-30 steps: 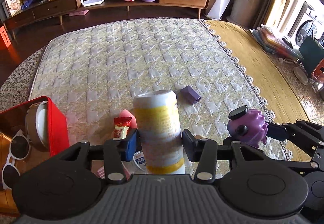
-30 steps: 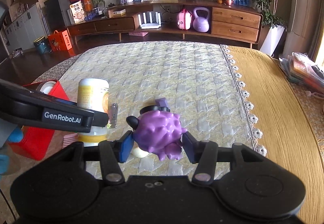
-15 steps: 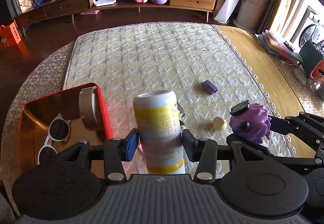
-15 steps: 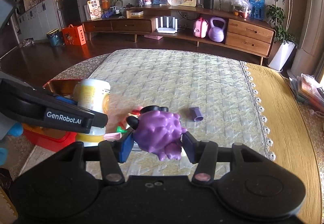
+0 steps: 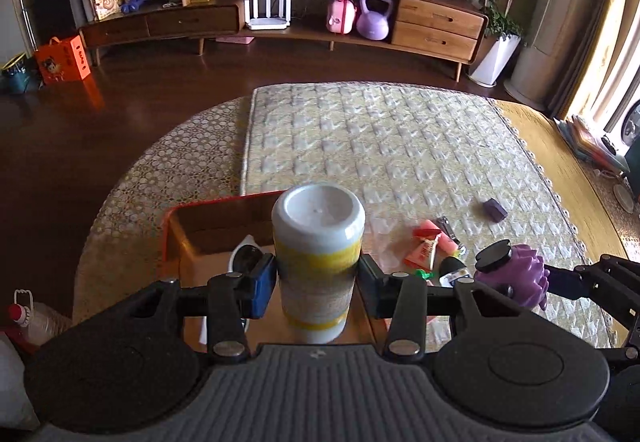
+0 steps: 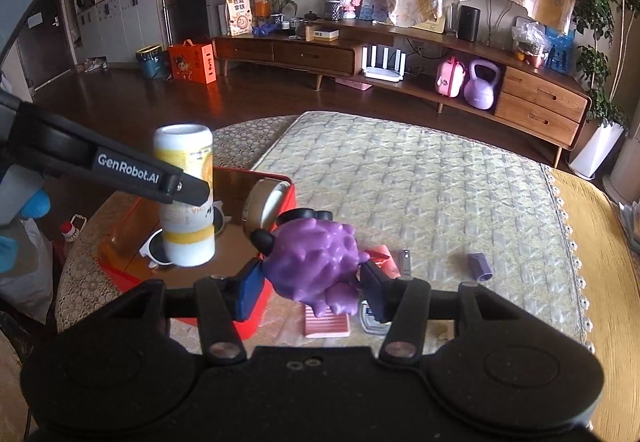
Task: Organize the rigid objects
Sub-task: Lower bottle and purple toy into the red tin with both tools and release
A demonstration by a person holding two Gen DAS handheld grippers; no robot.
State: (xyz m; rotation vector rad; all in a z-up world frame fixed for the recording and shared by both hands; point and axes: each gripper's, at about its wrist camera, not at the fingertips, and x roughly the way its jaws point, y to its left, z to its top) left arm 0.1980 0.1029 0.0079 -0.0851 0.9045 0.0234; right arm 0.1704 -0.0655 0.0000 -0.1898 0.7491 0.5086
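**Two grippers carry a can and a toy over the red box**

The left gripper (image 5: 318, 278) clamps a yellow-and-white can (image 5: 318, 254) upright between its blue pads, hanging above the open red box (image 6: 280, 186); its jaws have just been closing slightly on the can. Beside it, the right gripper (image 6: 314, 288), partly closed, squeezes a knobbly purple toy (image 6: 316, 262) just beyond the box's near corner. Inside the box lie white-framed sunglasses (image 6: 158, 248) and a tape roll (image 6: 266, 204) leaning on the far wall. Farther out on the quilted table mat (image 5: 380, 146) sit snack wrappers (image 5: 426, 248), a nail clipper (image 6: 405, 262) and a small purple block (image 5: 495, 209).

The risk, as judged from here: a can let go from this height could land on the sunglasses or topple onto the tape roll, and the two grippers, close together, could knock each other at the box.

Compared with a second ago, both loads have travelled toward the box: the can, then above the mat's clutter, now hangs over the box interior, and the toy has followed.
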